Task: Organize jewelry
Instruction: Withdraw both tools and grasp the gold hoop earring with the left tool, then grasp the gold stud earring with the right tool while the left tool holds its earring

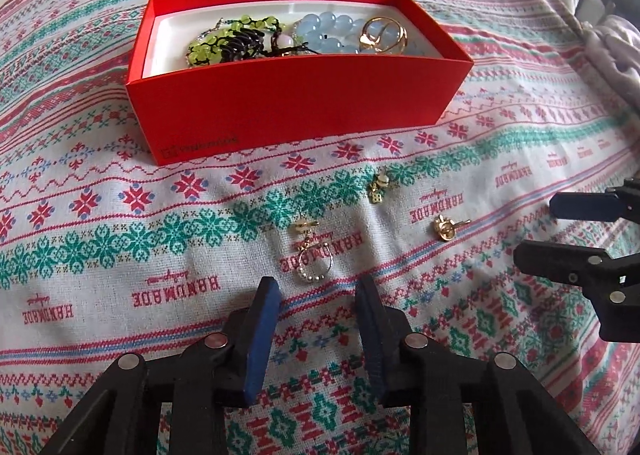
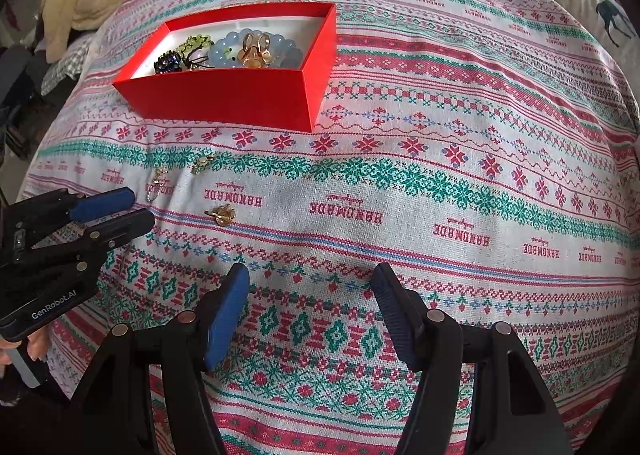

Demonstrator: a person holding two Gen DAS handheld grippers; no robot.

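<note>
My left gripper (image 1: 318, 295) hangs open and holds nothing, just short of the pearl hoop earring (image 1: 310, 255), which lies on the patterned cloth (image 1: 120, 263) nearer me than the red box (image 1: 296, 103). My right gripper (image 2: 310, 287) gapes wide, empty, over bare cloth well clear of the box's front edge
</note>
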